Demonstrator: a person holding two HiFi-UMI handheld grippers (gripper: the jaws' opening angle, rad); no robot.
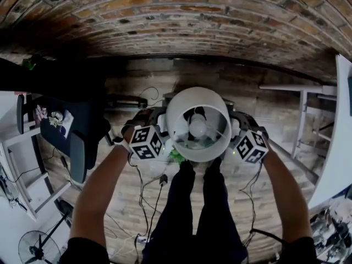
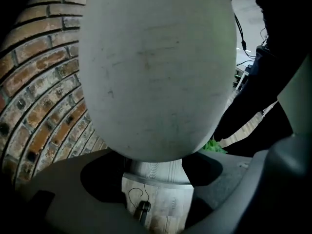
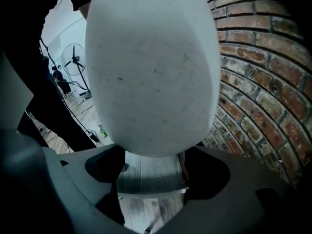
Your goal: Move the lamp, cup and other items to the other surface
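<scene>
Head view: the lamp (image 1: 198,124) sits centre, left gripper (image 1: 155,139) at 9 o'clock, right gripper (image 1: 245,142) at 3. Left gripper view: jaws spread wide beside the shade (image 2: 156,72). Right gripper view: likewise. Shade likely light, easily dented; best cradled low, gently.

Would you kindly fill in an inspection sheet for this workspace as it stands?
Surface: pale wood-grain top under the lamp, mostly hidden.
Job's things: lamp with white shade, upright; cup not seen.
Clutter: green leafy thing beside the lamp.
Grippers: left gripper and right gripper open, jaws flanking the shade.
Cables: loose cables on the wooden floor.
Surroundings: brick wall, dark chair, fan, white table at right.
</scene>
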